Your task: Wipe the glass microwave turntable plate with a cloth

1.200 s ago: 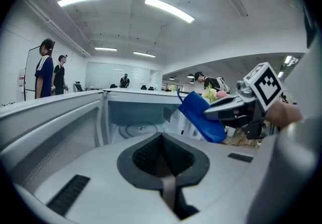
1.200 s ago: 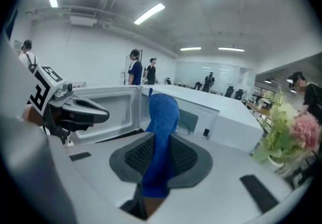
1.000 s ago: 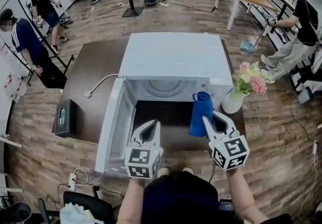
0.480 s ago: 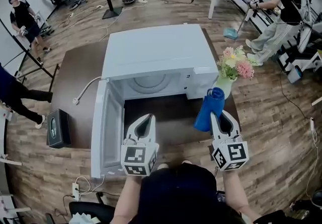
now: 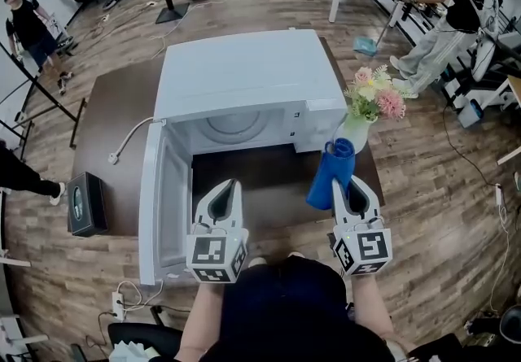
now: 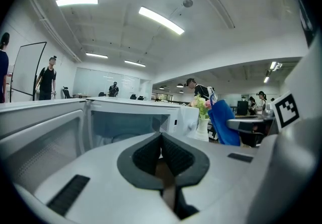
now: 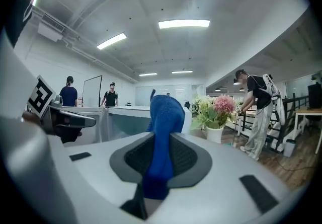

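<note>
Turntable plate (image 5: pixel 241 126): seemingly inside microwave (image 5: pixel 244 76), ahead of left gripper (image 5: pixel 225 189), untouched
left gripper: closed, empty
right gripper (image 5: pixel 342 183): clamping blue cloth (image 5: pixel 329 175)
step: approach; next, reach cloth in

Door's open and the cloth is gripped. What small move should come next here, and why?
Probably carry the right gripper forward into the microwave cavity, toward the glass turntable plate. Its fingers are shut on the blue cloth, the door stands open, and the cloth is outside the cavity, not touching the plate. The left gripper is shut and empty.
</note>
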The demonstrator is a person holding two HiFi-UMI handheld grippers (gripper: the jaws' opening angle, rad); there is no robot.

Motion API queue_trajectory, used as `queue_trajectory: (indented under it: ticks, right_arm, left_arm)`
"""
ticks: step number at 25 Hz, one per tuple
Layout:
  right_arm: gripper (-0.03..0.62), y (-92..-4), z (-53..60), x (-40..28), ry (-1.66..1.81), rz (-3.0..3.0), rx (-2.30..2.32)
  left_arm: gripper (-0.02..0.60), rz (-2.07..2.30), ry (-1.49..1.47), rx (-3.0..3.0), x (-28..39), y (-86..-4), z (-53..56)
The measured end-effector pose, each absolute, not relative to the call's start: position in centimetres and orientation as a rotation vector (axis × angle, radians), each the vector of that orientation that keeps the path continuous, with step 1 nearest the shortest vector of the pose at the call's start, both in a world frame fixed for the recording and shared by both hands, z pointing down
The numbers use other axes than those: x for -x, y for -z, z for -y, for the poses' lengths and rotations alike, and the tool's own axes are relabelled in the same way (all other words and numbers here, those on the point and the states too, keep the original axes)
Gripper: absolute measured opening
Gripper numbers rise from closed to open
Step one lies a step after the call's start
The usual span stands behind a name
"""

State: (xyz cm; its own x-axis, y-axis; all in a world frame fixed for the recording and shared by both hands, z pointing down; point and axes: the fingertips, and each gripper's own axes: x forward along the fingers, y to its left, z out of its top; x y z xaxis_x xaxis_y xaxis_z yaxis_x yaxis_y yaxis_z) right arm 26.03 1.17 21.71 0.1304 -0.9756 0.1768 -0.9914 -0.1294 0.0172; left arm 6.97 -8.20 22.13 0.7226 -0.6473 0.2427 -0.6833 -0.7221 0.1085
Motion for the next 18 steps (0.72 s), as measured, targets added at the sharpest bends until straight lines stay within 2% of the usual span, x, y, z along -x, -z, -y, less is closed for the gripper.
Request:
queue_trajectory:
  ticks: [18]
  right_arm:
    - [0.061, -22.9, -1.8, -25.4, -0.263, 2.003, -2.213]
  left_arm:
    - [0.003, 1.096, -0.3, -2.728, -7.2, -22.6, 7.0]
